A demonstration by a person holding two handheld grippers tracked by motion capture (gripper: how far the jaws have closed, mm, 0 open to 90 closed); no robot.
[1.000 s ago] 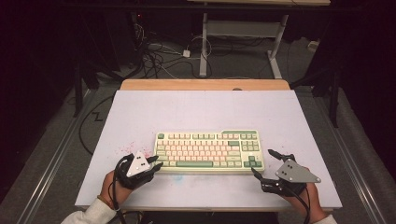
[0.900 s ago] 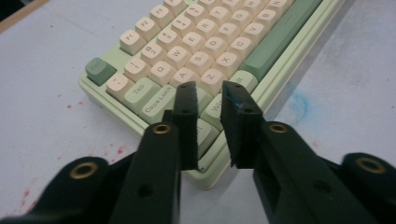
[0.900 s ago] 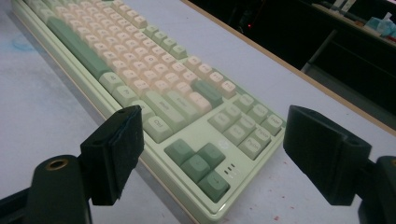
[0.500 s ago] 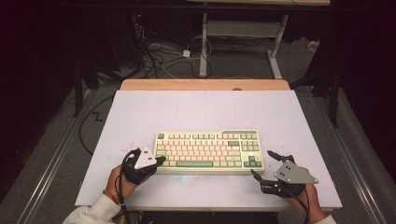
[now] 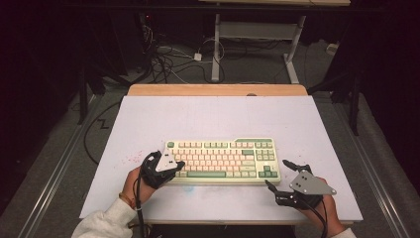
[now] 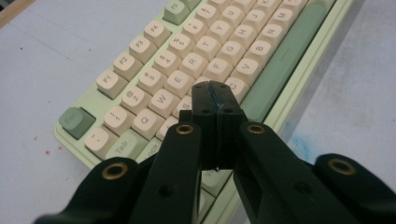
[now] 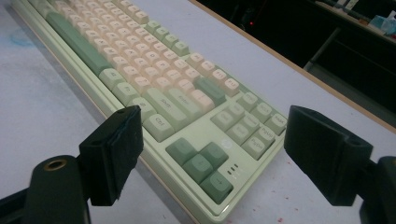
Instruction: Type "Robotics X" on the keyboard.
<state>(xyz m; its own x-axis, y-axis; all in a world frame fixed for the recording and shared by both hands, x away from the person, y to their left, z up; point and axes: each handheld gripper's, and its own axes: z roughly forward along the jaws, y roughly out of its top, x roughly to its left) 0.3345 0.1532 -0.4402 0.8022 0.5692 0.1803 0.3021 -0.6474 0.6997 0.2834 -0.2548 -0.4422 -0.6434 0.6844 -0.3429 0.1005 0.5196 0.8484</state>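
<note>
Two grippers work at one table, and we note the setting first. Dark room beyond; grey floor [image 5: 59,163] with a tangle of cables [image 5: 168,62] behind the table and the white legs of a desk frame [image 5: 216,49] farther back. We see the table [image 5: 218,114] topped with a pale lilac sheet, a strip of bare wood along its far edge [image 5: 218,89], faint pink specks at the near left and a bluish smudge near the front.

We find the keyboard [image 5: 223,159], green case with cream and green keys, lying flat on the near half of the table, roughly centred.

Left gripper [image 5: 168,166] sits over the keyboard's left end, jaws pressed together with nothing between them, tips above the letter rows. Right gripper [image 5: 281,174] hovers just off the keyboard's near right corner, jaws spread wide, arrow keys [image 7: 201,163] in front of them.
</note>
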